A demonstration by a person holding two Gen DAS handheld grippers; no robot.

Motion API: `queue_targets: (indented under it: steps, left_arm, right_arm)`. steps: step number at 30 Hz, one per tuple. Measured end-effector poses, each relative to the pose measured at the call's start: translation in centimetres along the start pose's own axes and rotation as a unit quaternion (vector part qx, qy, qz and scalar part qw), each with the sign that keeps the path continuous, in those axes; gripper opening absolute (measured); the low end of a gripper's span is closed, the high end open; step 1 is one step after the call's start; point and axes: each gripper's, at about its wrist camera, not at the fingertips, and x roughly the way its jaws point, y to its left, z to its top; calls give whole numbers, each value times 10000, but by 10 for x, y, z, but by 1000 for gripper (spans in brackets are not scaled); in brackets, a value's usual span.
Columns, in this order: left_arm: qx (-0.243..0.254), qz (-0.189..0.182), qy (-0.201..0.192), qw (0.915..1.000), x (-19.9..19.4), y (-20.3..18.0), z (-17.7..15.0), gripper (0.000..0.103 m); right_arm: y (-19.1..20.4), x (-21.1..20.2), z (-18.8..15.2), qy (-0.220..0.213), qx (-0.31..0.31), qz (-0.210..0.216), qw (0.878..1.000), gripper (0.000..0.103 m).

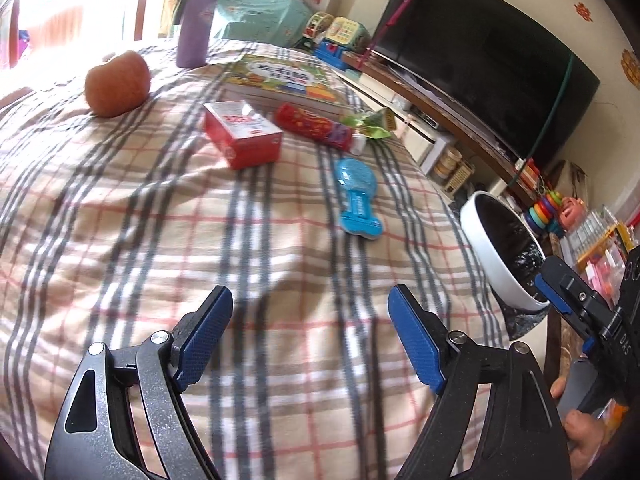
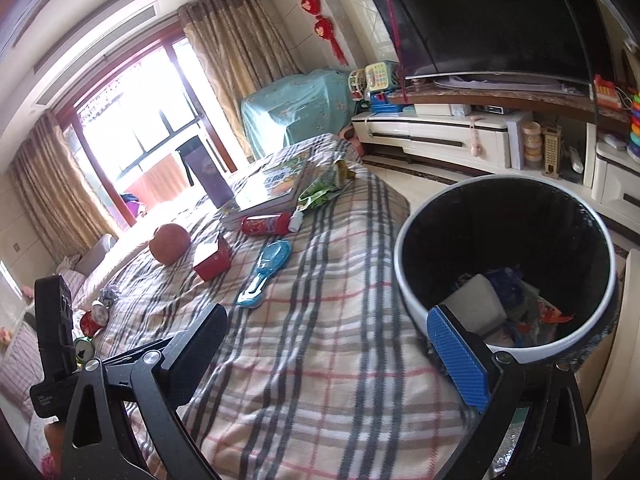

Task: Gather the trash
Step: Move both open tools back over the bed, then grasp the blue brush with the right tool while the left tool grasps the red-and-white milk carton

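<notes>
1. Two grippers show, both with jaws wide apart and nothing between them.
2. The left gripper point(image 1: 310, 336) hangs over the plaid cloth point(image 1: 160, 220); only bare cloth shows in the gap between its blue pads point(image 1: 204, 340), and whether they touch the cloth cannot be told.
3. The right gripper point(image 2: 328, 356) is tilted down over the same cloth's near edge. Its right pad point(image 2: 458, 356) overlaps the near rim of the bin point(image 2: 404, 280) in the picture; contact cannot be told.
4. The bin stands just right of the right gripper, beside the cloth's edge, lined in black. Inside lie a pale box point(image 2: 474, 304) and crumpled wrappers point(image 2: 528, 304).
5. From the left wrist view the bin point(image 1: 486, 256) is ahead and to the right, with the right gripper point(image 1: 568, 292) at its near rim and a hand point(image 1: 576, 432) below it.
6. Ahead of the left gripper, well apart from it, lies a blue brush point(image 1: 354, 204).
7. Farther ahead are a red box point(image 1: 244, 136) and a red tube point(image 1: 316, 126), with a green wrapper point(image 1: 372, 122) just right of the tube.
8. Behind those lies a book point(image 1: 284, 78); left of the box sits an apple point(image 1: 118, 82); a purple flask point(image 1: 196, 20) stands beyond.
9. Far left of the right gripper, at the cloth's edge, are a red can point(image 2: 94, 316) and a green can point(image 2: 84, 346).
</notes>
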Motion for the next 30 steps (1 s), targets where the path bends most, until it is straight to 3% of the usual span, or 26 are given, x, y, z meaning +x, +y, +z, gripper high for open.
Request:
queue_targets:
  steps: [8, 19, 22, 26, 28, 30]
  left_arm:
    - [-153, 203, -70, 9997, -5, 28, 4, 83]
    - [-433, 377, -11, 9984, -5, 64, 7, 83]
    - [-451, 397, 33, 9982, -2, 69, 8, 83]
    - [-480, 404, 55, 9980, 1, 74, 13, 83]
    - [-491, 404, 71, 9980, 4, 76, 18, 83]
    - [-466, 401, 78, 9981, 6, 75, 23, 83]
  right_arm:
    - [24, 34, -2, 491, -124, 26, 9987, 101]
    - [59, 82, 6, 770, -523, 44, 9957, 99]
    - [69, 99, 8, 880, -664, -4, 9939, 93]
    - [80, 126, 7, 1123, -875, -88, 9898, 75]
    - [82, 140, 6, 1281, -951, -151, 9871, 72]
    - [83, 151, 7, 1366, -1011, -269, 9851, 61]
